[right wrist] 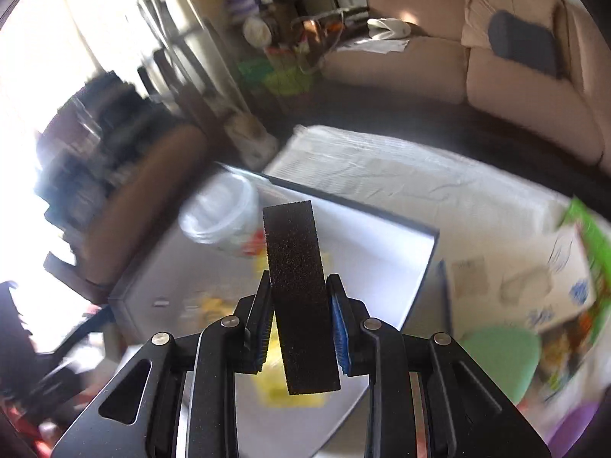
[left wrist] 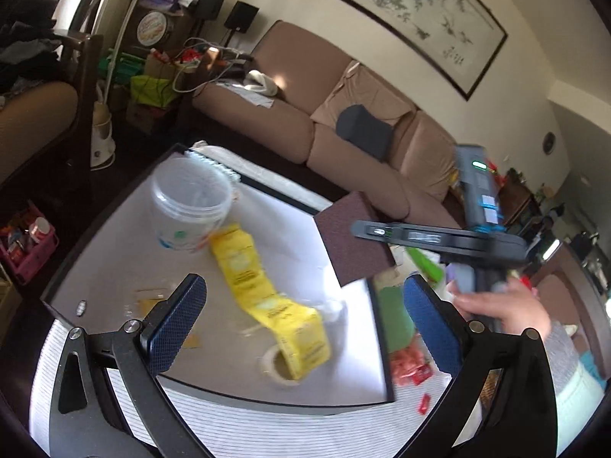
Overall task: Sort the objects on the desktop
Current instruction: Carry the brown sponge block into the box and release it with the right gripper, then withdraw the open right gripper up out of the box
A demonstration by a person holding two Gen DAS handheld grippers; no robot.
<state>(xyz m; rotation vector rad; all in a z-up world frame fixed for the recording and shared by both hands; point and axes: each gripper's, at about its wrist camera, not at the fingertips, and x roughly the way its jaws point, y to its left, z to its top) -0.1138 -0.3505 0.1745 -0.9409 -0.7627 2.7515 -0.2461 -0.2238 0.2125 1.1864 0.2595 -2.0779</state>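
My right gripper (right wrist: 298, 307) is shut on a dark brown sponge block (right wrist: 298, 294) and holds it in the air above a white tray (right wrist: 389, 252). In the left wrist view the right gripper (left wrist: 366, 231) holds the sponge block (left wrist: 351, 238) over the white tray's (left wrist: 290, 213) right edge. My left gripper (left wrist: 301, 305) is open and empty above the tray's near side. In the tray lie a clear plastic tub (left wrist: 191, 206), a strip of yellow packets (left wrist: 267, 297) and a tape roll (left wrist: 275, 366). The tub (right wrist: 225, 213) is blurred in the right wrist view.
A white striped cloth (left wrist: 267, 431) covers the table under the tray. Red wrappers (left wrist: 412, 362), a green lid (right wrist: 504, 358) and a green-edged package (right wrist: 588, 244) lie right of the tray. A brown sofa (left wrist: 343, 114) stands behind. A pink basket (left wrist: 26, 244) sits on the floor at the left.
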